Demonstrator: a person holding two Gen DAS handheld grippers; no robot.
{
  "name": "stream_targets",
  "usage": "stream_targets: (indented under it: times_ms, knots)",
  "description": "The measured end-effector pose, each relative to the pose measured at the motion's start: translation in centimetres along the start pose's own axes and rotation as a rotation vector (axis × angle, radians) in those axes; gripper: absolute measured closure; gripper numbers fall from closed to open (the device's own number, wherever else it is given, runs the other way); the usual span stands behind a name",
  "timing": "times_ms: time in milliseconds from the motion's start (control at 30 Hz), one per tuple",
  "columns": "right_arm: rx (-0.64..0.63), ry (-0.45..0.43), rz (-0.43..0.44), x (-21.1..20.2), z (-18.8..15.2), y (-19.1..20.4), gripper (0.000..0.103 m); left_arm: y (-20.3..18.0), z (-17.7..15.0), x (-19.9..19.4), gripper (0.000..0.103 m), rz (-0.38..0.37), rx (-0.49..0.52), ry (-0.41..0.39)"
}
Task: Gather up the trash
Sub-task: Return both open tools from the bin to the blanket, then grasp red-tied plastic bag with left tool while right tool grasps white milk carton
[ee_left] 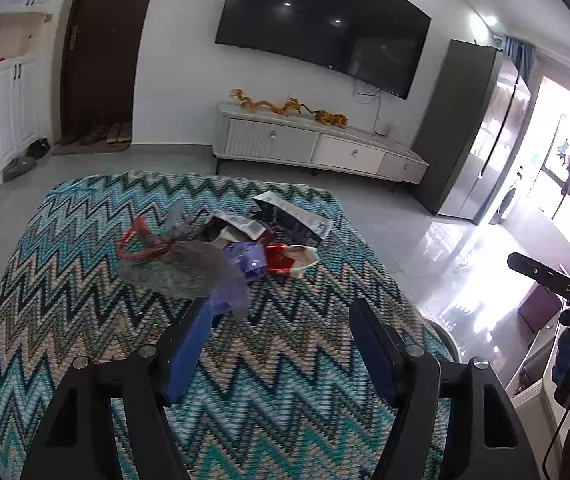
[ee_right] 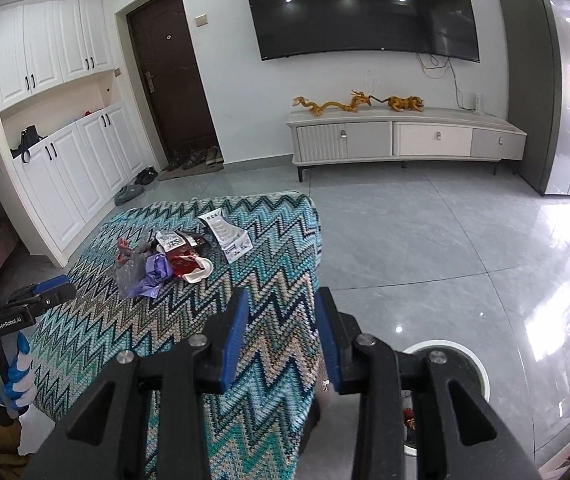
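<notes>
A heap of trash lies on a table under a zigzag cloth (ee_left: 85, 320): a grey plastic bag (ee_left: 181, 268), a red plastic strip (ee_left: 137, 240), a purple wrapper (ee_left: 245, 258), a red and white packet (ee_left: 291, 258) and a printed black and white packet (ee_left: 293, 214). My left gripper (ee_left: 281, 312) is open and empty, just short of the grey bag. My right gripper (ee_right: 283, 300) is open and empty over the table's right edge, well back from the heap (ee_right: 165, 260). A white round bin (ee_right: 469, 364) stands on the floor below it, partly hidden.
A white TV cabinet (ee_right: 405, 140) with yellow dragon figures stands against the far wall under a TV. A grey tall cabinet (ee_right: 533, 80) is at the right. White cupboards (ee_right: 65, 160), a dark door and shoes are at the left. Grey tiled floor surrounds the table.
</notes>
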State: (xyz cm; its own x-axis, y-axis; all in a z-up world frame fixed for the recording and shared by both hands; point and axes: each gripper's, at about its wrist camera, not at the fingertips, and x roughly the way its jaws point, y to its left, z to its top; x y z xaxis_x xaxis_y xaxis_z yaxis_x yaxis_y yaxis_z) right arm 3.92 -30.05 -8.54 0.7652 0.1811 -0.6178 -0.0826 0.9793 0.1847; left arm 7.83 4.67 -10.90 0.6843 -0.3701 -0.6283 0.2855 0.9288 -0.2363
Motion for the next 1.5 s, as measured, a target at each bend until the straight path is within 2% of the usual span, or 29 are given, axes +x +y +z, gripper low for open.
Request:
stream_targets:
  times_ms: [100,200,367,533,767,900,1000,1133,1433,1500]
  knots:
    - [-0.017,0.015,0.024,1.8,0.1,1.1,0.069,2.9,-0.5,-0.1,0.034,0.03,-0.035,0.019]
    - [-0.04,0.039,0.046,4.4,0.2,1.8,0.062,5.2,-1.0,-0.1,0.033,0.077,-0.038,0.039]
    - [-0.053,0.075,0.083,8.7,1.3,2.3,0.061,8.1,-0.7,1.0,0.032,0.129,-0.074,0.07]
    - [-0.078,0.099,0.106,12.6,3.0,2.7,0.059,10.6,1.3,4.2,0.032,0.177,-0.091,0.101]
    - [-0.123,0.131,0.122,18.0,5.3,3.2,0.052,12.7,4.7,8.9,0.032,0.195,-0.074,0.117]
    - [-0.16,0.151,0.139,21.2,6.7,4.3,0.042,13.6,6.1,12.0,0.032,0.178,-0.064,0.137]
    - [-0.194,0.17,0.147,23.4,7.5,5.3,0.032,14.2,6.5,14.0,0.038,0.153,-0.067,0.159]
    - [-0.24,0.217,0.159,26.4,8.3,6.8,0.027,14.6,6.8,16.1,0.047,0.119,-0.067,0.184]
    - [-0.256,0.301,0.153,31.3,8.5,7.4,0.026,15.6,6.8,18.9,0.08,0.053,-0.098,0.236]
    - [-0.252,0.317,0.146,32.0,8.3,7.3,0.026,15.7,6.7,19.1,0.084,0.037,-0.099,0.239]
